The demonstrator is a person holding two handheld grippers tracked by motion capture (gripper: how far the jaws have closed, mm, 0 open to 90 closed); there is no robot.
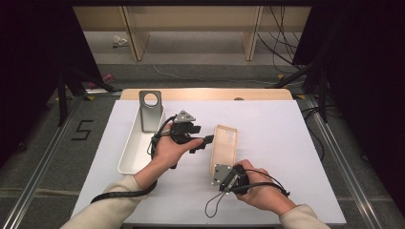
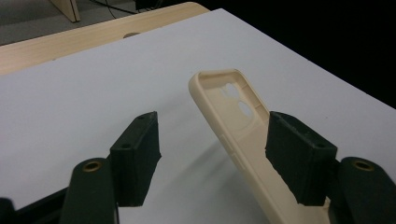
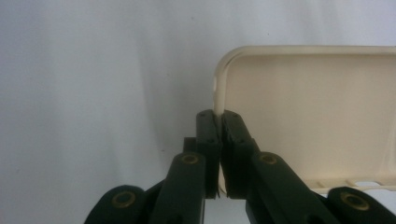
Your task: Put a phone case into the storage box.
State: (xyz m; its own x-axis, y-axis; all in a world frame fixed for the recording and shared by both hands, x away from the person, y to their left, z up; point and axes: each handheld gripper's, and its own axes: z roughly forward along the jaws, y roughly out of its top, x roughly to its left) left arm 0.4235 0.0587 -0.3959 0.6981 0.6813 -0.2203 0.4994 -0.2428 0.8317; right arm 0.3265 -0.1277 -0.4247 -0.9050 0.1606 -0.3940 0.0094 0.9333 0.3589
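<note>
Phone case [image 3: 317, 116] rim in right tool [image 3: 218, 122] (left tool [image 2: 212, 156] agape)

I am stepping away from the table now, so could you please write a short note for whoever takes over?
Right claw: shut on the side wall of the cream phone case, near one corner, holding it tilted off the white table.
Left claw: open, jaws either side of the case's other long edge, not yet closed.
White tray with the grey metal stand sits to the left.
Done: case lifted. Left: probably close the left claw and move the case on.
</note>
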